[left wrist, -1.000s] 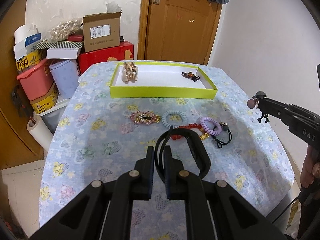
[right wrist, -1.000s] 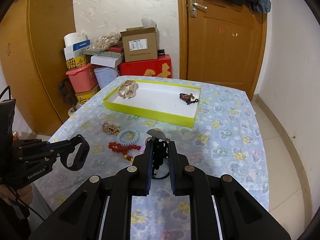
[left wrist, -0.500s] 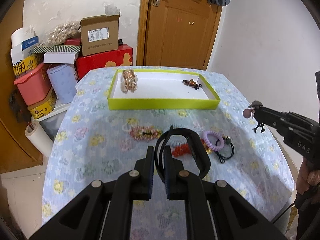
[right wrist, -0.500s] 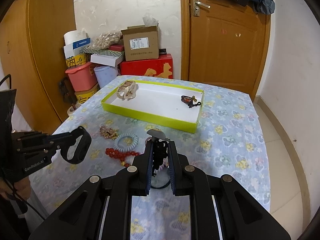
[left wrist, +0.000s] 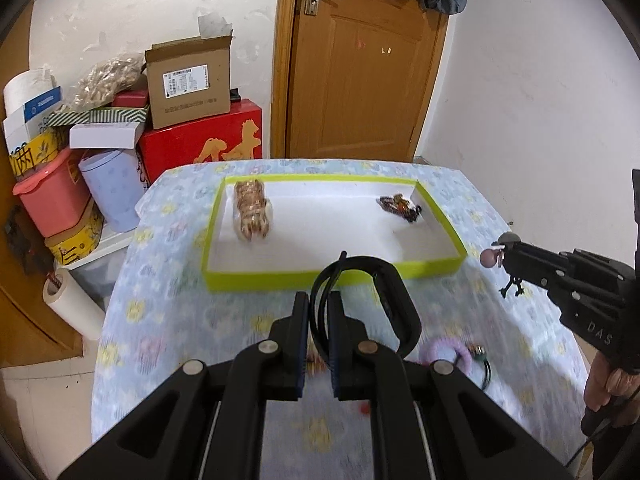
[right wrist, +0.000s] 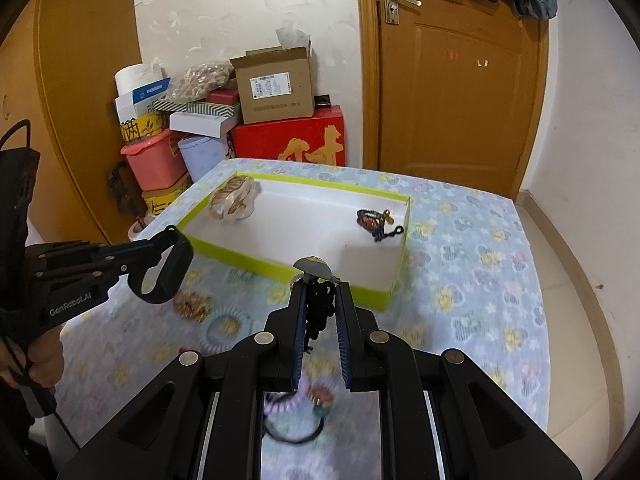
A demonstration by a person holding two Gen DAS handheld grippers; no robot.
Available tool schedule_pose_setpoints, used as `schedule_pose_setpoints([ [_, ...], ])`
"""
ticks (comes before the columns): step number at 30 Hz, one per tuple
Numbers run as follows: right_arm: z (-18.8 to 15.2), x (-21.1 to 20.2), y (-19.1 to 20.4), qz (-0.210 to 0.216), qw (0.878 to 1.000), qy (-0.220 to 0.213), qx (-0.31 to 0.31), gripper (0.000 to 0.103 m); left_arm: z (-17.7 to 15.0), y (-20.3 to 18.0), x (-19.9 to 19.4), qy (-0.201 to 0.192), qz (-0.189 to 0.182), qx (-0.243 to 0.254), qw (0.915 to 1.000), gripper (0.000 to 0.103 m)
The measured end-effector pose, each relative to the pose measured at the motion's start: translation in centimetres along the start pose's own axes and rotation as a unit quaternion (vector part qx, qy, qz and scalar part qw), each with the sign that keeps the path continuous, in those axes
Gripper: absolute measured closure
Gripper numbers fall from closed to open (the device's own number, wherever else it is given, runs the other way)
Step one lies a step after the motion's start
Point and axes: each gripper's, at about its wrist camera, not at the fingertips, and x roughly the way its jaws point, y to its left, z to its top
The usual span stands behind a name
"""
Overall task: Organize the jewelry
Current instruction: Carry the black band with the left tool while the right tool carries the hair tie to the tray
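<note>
In the left wrist view, the left claw (left wrist: 319, 312) is seen clamped narrow on a black band (left wrist: 384, 292), whose loop is held up just short of the near wall of the yellow-green tray (left wrist: 434, 270). Two pieces are already laid inside the tray: a gold bracelet (left wrist: 251, 216) at about 10 o'clock on its floor and a dark beaded piece (left wrist: 400, 205) at about 2 o'clock. At 3 o'clock the right claw (left wrist: 505, 258) is seen from the side, gripping a small dark trinket with a pink bead (left wrist: 489, 258). Near the claw, a purple coil tie (left wrist: 450, 354) is left on the flowered bench (left wrist: 160, 288). In the right wrist view, the right claw (right wrist: 320, 300) is shut on the small dark trinket (right wrist: 319, 304), held just before the tray's near corner (right wrist: 376, 300). At 9 o'clock the left claw (right wrist: 160, 246) carries the black band (right wrist: 168, 272). On the bench, a gold brooch (right wrist: 193, 306), a pale blue coil tie (right wrist: 226, 328) and a black hair tie (right wrist: 296, 432) are left unsorted. The task is judged roughly half done: two pieces stored, two carried, and several more to be collected.
</note>
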Motion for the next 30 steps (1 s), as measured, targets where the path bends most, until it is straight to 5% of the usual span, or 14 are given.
schedule_pose_setpoints([
  [18,3.4,10.3,-3.5,-0.003,0.998,0.049,0.025,0.088,3.9,2.4,9.6,0.050,0.019,-0.020,0.9984,0.094],
  [30,3.3,14.0,-5.1,-0.023,0.997,0.073,0.026,0.088,3.8,4.6,11.1,0.058,0.048,-0.037,0.9965,0.094],
])
